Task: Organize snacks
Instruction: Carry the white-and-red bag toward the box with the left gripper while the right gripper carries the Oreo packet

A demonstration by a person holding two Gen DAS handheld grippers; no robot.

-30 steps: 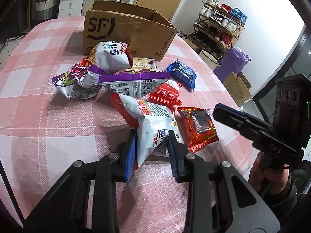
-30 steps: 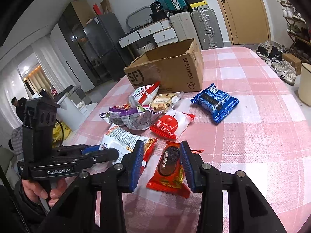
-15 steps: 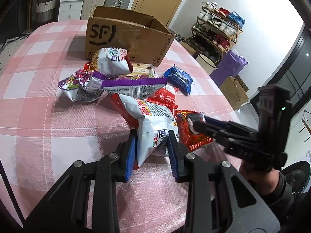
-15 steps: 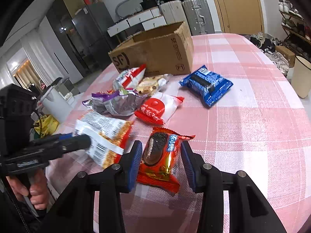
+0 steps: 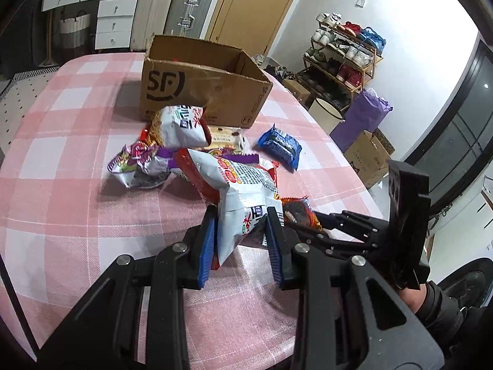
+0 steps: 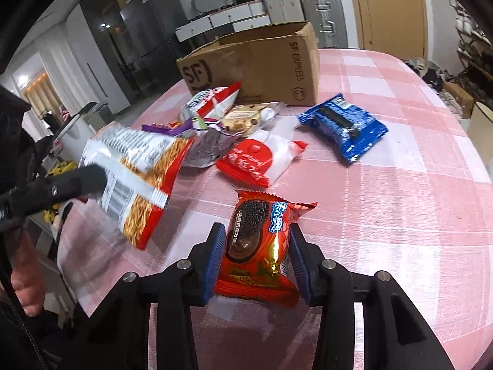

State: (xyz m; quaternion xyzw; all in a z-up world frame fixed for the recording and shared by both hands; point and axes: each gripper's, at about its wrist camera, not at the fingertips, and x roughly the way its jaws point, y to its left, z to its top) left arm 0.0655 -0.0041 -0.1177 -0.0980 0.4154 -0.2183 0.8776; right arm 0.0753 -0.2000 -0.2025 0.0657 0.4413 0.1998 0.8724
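Note:
My left gripper [image 5: 242, 215] is shut on the lower end of a white and red snack bag [image 5: 243, 185], which hangs lifted off the pink checked table [image 5: 61, 215]. In the right wrist view the same bag [image 6: 138, 166] hangs tilted at the left, with the left gripper [image 6: 92, 175] clamped on its edge. My right gripper [image 6: 257, 231] has its jaws closing on a red cookie packet [image 6: 255, 240], blue pads pressing both sides. That packet [image 5: 297, 211] shows just right of the bag. An open cardboard box [image 5: 200, 83] stands at the back.
Loose snacks lie in front of the box [image 6: 262, 61]: a blue packet [image 6: 345, 126], a red and white packet [image 6: 258, 157], a crumpled purple packet [image 5: 138, 166] and another white and red bag [image 5: 181, 126]. A hand [image 6: 27, 289] grips the left handle.
The left gripper has raised the white and red bag off the table. The right gripper has come down and forward over the red cookie packet, which now sits gripped between its pads.

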